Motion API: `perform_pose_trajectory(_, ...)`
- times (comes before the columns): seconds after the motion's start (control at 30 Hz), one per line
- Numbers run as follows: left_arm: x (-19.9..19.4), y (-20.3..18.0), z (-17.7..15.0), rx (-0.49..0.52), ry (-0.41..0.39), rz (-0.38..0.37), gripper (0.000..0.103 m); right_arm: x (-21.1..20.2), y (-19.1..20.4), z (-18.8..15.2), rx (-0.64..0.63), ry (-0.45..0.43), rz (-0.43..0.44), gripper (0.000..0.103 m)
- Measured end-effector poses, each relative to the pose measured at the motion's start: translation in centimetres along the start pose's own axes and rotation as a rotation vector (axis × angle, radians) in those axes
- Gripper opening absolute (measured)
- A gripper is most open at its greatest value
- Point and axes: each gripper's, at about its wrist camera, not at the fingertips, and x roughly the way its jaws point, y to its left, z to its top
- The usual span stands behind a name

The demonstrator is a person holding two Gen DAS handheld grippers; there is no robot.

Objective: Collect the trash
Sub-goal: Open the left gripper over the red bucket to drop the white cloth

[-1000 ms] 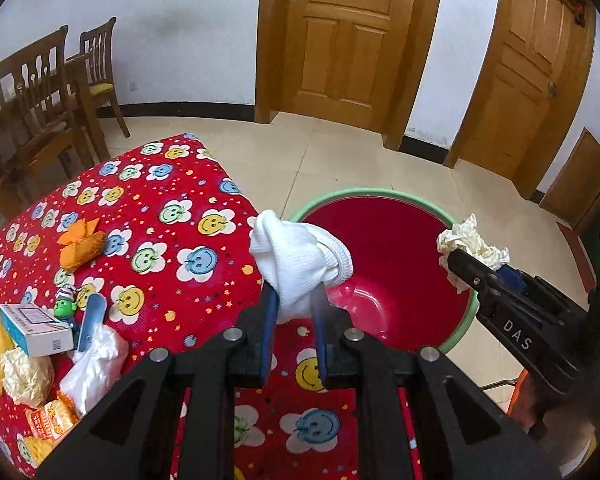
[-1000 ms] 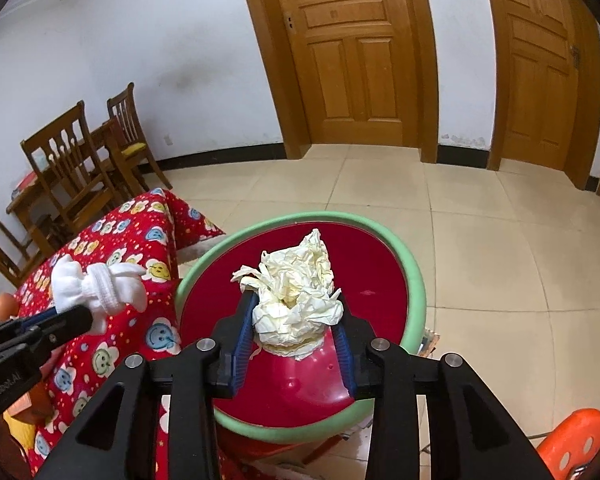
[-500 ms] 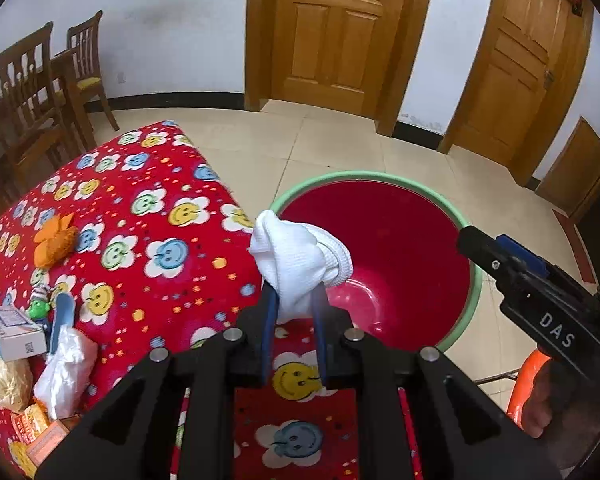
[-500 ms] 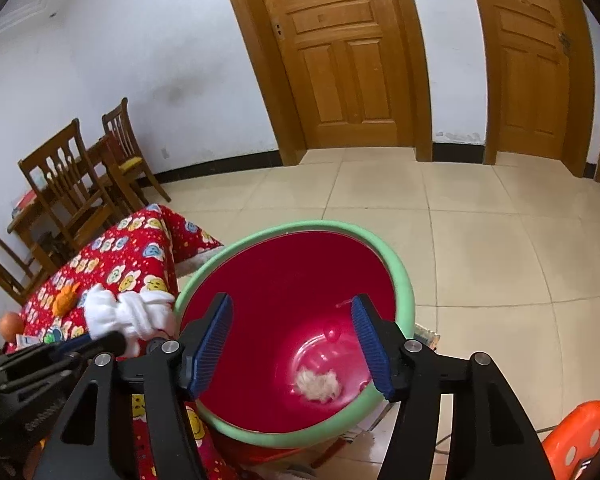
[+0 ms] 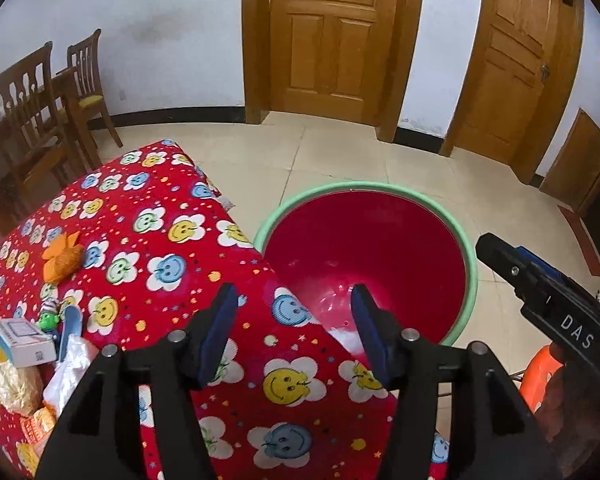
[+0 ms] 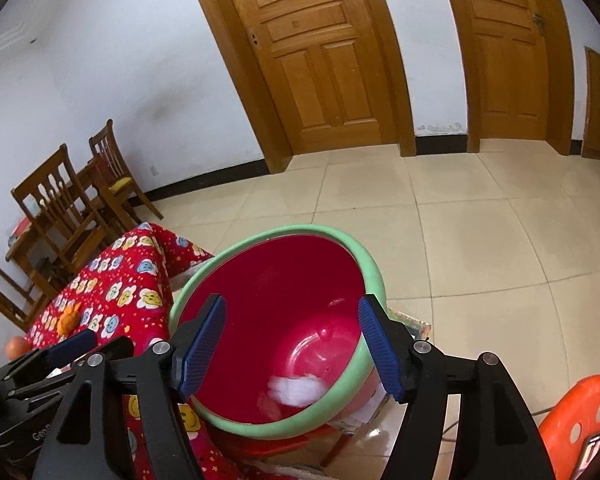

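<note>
Both hands are over the bin right now. My left hand-held gripper is released, nothing between the pads, and the jaws are opening. In its view it sits at the bottom centre, straddling the edge where the table with the red smiley-flower cloth meets the red bin with the green rim. My right hand-held gripper is released too and opening, with nothing between its blue pads; it hangs right above the bin's mouth, bottom centre of its own view.

The trash is in the bin: a white wad, blurry, low in the bin near the bottom, showing between the right gripper's fingers. From the left camera I only catch a sliver of white by the right finger, half hidden by the table edge. There might be a second, paler scrap next to the wad, but it's too smeared to call.

More bits are on the table at the lower left of the left view: an orange wrapper, a small white box, a clear plastic bag, and a yellowish crumpled packet touching the box. An orange stool sits in the lower right of the right view, and wooden chairs stand at the upper left.
</note>
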Motion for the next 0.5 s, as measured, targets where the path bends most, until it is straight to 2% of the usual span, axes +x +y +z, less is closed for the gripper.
perform_pose_trajectory(0.17, -1.5, 0.9, -0.7, -0.028, -0.004, 0.009, 0.066, -1.4, 0.7, -0.3, -0.005, -0.003, 0.021, 0.076)
perform_pose_trajectory(0.5, -6.3, 4.8, -2.6, -0.120, -0.038, 0.073, 0.066, -4.0, 4.5, -2.0, -0.077, 0.004, 0.095, 0.079)
